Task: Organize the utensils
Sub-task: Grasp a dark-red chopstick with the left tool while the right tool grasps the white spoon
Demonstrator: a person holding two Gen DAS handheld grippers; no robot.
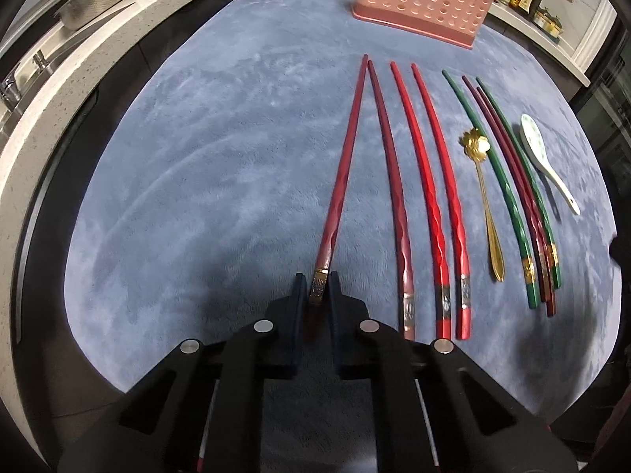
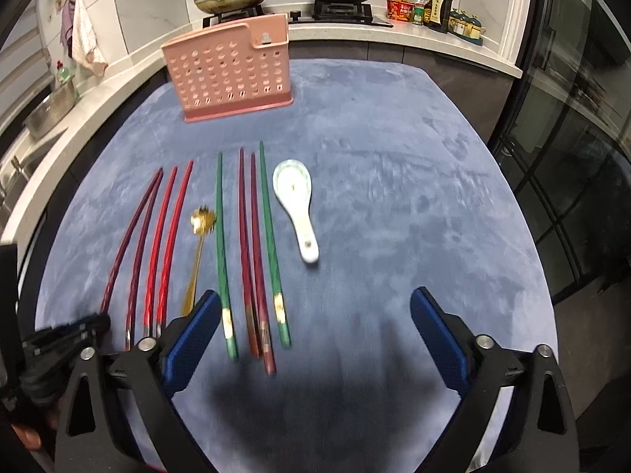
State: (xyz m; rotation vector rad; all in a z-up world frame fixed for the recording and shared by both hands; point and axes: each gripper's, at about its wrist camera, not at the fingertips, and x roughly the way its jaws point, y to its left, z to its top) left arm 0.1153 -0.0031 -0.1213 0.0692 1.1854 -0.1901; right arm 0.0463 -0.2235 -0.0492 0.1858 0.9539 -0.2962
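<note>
Eight slender lacquered chopsticks, faceted near their metal-banded butts, lie fanned on the plush blue-grey cloth (image 1: 221, 165) of the worktop. Left claw (image 1: 318, 289) pinched tight on the banded end of the leftmost dark red chopstick (image 1: 347, 165). Right claw (image 2: 315, 315) spread wide, holding nothing, above the green and maroon pairs. Perforated pink plastic holder (image 2: 230, 79) stands upright beyond; white ceramic spoon (image 2: 296, 201) and gold flower-bowled spoon (image 2: 199, 244) alongside.

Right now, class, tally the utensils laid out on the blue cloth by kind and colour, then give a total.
Dark red chopsticks: 4
Bright red chopsticks: 2
Green chopsticks: 2
Gold spoon: 1
White spoon: 1
Total: 10
</note>
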